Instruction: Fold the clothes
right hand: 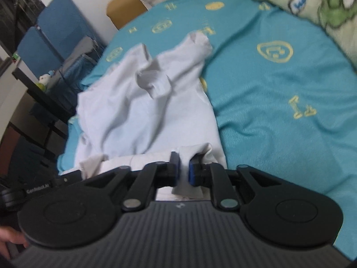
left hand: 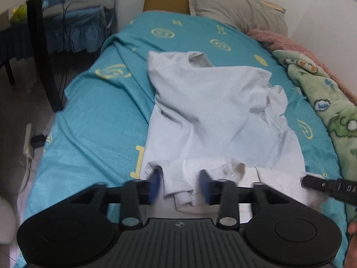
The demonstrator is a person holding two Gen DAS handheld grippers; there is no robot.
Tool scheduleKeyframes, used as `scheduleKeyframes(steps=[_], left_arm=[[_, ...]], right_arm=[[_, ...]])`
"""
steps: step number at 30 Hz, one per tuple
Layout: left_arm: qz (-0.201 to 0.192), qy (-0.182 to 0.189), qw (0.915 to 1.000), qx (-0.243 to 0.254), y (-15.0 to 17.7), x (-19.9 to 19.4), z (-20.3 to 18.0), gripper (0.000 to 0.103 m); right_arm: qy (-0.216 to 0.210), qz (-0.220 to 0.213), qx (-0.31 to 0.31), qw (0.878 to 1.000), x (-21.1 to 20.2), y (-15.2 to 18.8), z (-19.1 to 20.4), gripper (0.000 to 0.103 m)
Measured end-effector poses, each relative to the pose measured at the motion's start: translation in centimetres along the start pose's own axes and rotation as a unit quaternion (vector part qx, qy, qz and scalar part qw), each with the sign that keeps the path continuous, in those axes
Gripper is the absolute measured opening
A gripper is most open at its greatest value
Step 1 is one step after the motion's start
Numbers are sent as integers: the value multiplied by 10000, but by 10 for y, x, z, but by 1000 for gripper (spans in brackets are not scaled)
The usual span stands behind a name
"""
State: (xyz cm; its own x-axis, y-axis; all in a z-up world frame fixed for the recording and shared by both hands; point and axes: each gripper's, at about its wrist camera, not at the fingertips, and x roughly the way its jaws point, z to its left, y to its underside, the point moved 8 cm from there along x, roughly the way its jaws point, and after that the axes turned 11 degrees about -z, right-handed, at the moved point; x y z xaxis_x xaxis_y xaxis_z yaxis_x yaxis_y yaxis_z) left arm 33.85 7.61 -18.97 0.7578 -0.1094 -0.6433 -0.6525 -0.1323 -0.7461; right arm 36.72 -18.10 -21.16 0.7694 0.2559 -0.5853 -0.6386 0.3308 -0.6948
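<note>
Garment: we see a white T-shirt [left hand: 207, 102] lying rumpled on the turquoise bedspread [left hand: 93, 116], collar toward the far end, hem at the near edge of the bed.
Handling: we judge it light, limp and non-fragile; it will sag and crease wherever unsupported, and thin cloth may slip from smooth pads.
Where to grip: we would take the near hem at its two corners, pinching a doubled fold, not a single layer.
Left gripper [left hand: 180, 184]: jaws stand apart, with a bunched piece of hem lying loose between them and not pinched.
Right gripper [right hand: 183, 172]: jaws are partly parted around a tuft of hem; whether the pads press it we cannot tell.
Surface: the bedspread is soft and wrinkled, so we expect the shirt to drag, not slide.
Room: a grey pillow [left hand: 234, 6] lies at the far end, a green fleece blanket [left hand: 321, 93] along the right, and a blue chair [right hand: 58, 35] beyond the bed's left side.
</note>
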Motion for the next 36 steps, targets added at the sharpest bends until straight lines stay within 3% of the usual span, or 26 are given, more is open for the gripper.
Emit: scheduleKeyframes(steps=[1, 3, 7, 11, 19, 27, 36], left_arm=[[-99, -25, 9999, 91, -1, -10, -3, 65], [-296, -33, 9993, 230, -4, -32, -10, 83], [-706, 35, 9959, 558, -2, -86, -23, 85], [-1314, 32, 9861, 1013, 5, -145, -39, 102], [-2055, 43, 9732, 1030, 32, -199, -45, 103], [-1947, -62, 9748, 1085, 47, -194, -44, 103], [-1433, -230, 9859, 836, 57, -170, -33, 103]], right_arm=[[-15, -94, -58, 9999, -8, -3, 4, 68], [-43, -344, -222, 9992, -29, -7, 12, 87], [-77, -686, -471, 9965, -71, -10, 26, 85], [-4, -991, -590, 9933, -117, -5, 36, 85], [-37, -1608, -935, 9825, -177, 21, 47, 85], [44, -2029, -1191, 9719, -183, 16, 52, 85], [209, -1895, -1375, 9720, -179, 24, 52, 85]])
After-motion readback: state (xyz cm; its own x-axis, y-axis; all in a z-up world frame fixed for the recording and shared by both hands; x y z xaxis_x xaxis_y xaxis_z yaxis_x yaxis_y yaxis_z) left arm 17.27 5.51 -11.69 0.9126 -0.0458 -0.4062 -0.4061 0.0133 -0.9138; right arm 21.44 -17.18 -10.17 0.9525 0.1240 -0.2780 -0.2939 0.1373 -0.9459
